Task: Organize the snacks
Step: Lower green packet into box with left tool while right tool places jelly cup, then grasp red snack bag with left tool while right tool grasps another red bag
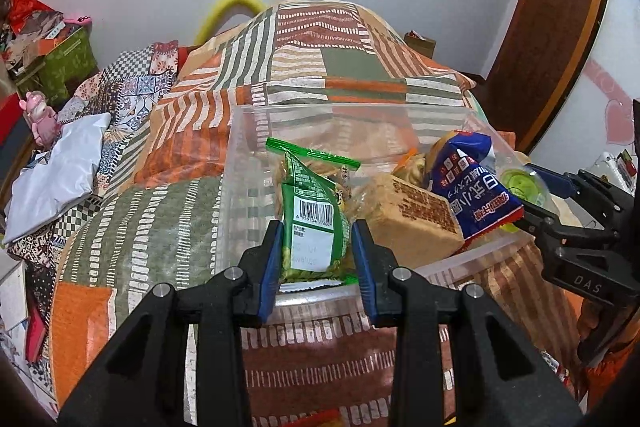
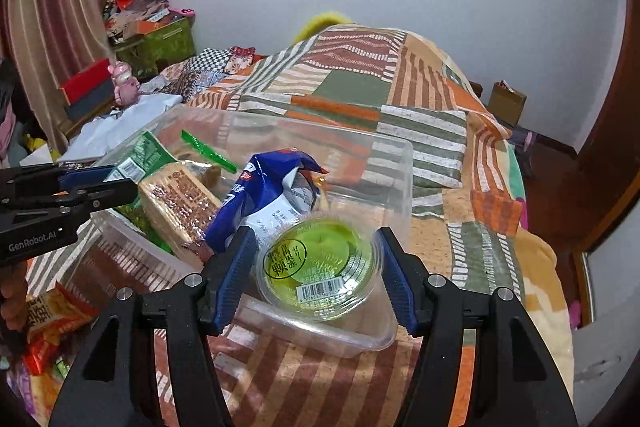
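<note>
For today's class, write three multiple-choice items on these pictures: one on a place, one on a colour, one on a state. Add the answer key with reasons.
1. Where does the clear plastic bin stand?
A. on a patchwork quilt
B. on a tiled floor
C. on a wooden shelf

2. What colour is the round sealed jelly cup?
A. red
B. green
C. white

3. What does the left claw grip?
A. a green snack packet with a barcode
B. nothing
C. a blue bag

Key: 1 A, striped orange and green quilt lies under the bin; 2 B, its contents show yellow-green; 3 A, the green packet sits between its pads.
</note>
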A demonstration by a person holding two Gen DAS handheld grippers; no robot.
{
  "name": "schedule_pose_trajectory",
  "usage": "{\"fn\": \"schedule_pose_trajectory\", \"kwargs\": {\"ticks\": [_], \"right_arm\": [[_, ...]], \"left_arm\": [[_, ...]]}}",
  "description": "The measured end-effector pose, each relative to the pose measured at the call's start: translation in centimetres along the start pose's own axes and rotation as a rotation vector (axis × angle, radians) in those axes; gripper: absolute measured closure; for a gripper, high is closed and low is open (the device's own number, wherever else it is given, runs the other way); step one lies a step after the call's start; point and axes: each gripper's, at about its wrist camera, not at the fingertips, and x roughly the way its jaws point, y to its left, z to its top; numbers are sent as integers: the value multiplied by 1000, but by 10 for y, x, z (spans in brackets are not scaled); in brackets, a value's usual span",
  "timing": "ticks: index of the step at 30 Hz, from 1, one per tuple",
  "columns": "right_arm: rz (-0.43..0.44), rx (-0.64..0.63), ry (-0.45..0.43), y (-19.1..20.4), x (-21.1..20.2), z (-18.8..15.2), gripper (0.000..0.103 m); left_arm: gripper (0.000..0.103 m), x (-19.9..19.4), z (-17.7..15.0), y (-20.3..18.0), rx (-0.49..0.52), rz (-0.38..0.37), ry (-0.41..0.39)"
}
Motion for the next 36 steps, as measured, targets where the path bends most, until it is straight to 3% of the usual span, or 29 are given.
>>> {"fn": "schedule_pose_trajectory", "kwargs": {"ticks": [7, 9, 10, 21, 25, 27, 36], "right_arm": [[11, 27, -30, -5, -25, 1, 40], [14, 35, -49, -4, -35, 1, 28], [17, 39, -64, -4, -43, 1, 28], [36, 7, -148, 18, -108, -25, 19], [60, 11, -137, 28, -117, -43, 19], [70, 18, -127, 32, -118, -52, 18], [97, -10, -31, 61, -101, -96, 7]], "left_arm": [[67, -25, -3, -1, -9, -16, -18], [66, -37, -6, -2, -6, -21, -28], [64, -44, -8, -3, -2, -20, -35], [34, -112, -48, -11, 41, -8, -90], [29, -118, -70, -10, 44, 2, -71], [20, -117, -82, -7, 30, 6, -47], [15, -97, -116, 6, -45, -6, 34]]}}
